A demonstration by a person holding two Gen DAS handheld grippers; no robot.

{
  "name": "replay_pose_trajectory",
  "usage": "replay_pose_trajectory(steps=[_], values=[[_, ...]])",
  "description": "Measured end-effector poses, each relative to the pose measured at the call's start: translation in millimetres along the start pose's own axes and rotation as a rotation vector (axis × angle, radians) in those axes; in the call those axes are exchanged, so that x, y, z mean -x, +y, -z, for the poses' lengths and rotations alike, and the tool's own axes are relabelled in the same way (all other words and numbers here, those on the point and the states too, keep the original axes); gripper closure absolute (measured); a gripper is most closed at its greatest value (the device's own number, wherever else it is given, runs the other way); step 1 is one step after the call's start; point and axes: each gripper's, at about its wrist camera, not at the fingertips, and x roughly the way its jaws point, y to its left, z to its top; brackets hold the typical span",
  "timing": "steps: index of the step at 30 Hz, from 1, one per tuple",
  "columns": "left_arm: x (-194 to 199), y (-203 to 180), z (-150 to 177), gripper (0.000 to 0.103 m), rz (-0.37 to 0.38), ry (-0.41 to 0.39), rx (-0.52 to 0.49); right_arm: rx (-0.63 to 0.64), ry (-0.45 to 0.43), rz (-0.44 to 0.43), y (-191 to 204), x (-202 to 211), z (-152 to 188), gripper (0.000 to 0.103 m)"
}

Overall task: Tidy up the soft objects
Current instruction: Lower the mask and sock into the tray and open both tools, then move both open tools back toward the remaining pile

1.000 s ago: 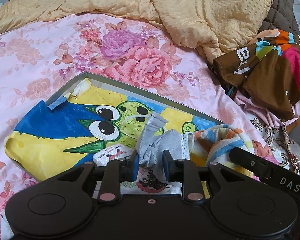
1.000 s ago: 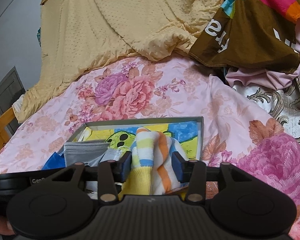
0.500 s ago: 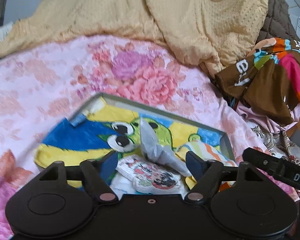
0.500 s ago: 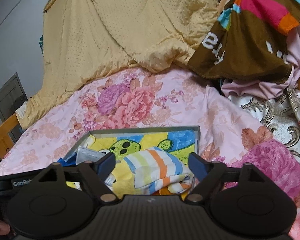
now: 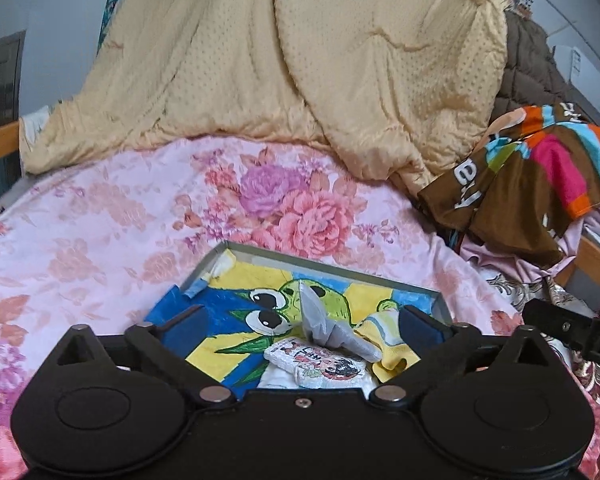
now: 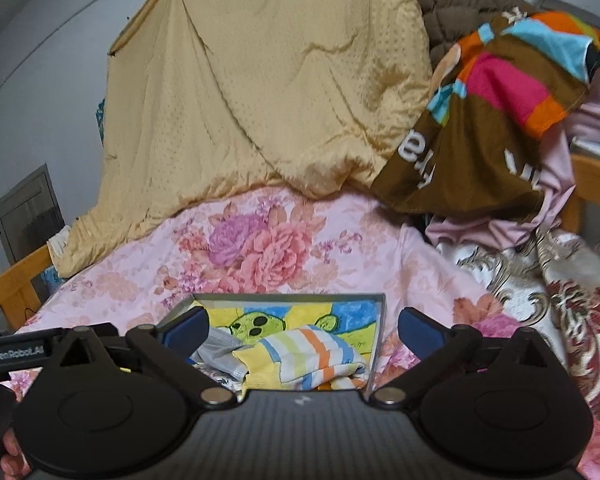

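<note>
Both grippers stand with jaws spread wide, gripping nothing: the left gripper [image 5: 300, 328] and the right gripper [image 6: 302, 330] hover at the near edge of a shallow tray [image 5: 340, 266] on the floral bedsheet [image 5: 100, 216]; inside lie a grey sock [image 5: 332, 332], a striped sock [image 6: 312, 350] right of it, and a cartoon-print cloth [image 5: 320, 364] nearest; a yellow quilt [image 5: 300, 60] is heaped at the far side.
</note>
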Motion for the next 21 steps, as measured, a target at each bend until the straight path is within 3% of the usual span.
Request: replay_pose_trajectory(steps=[11,21], values=[[64,0,16,0.001,0.037,-0.1,-0.071,0.057,-0.054,0.02,20,54,8,0.0],[108,10,44,0.001,0.064,-0.109,-0.047,0.087,-0.054,0.055,43,105,30,0.0]])
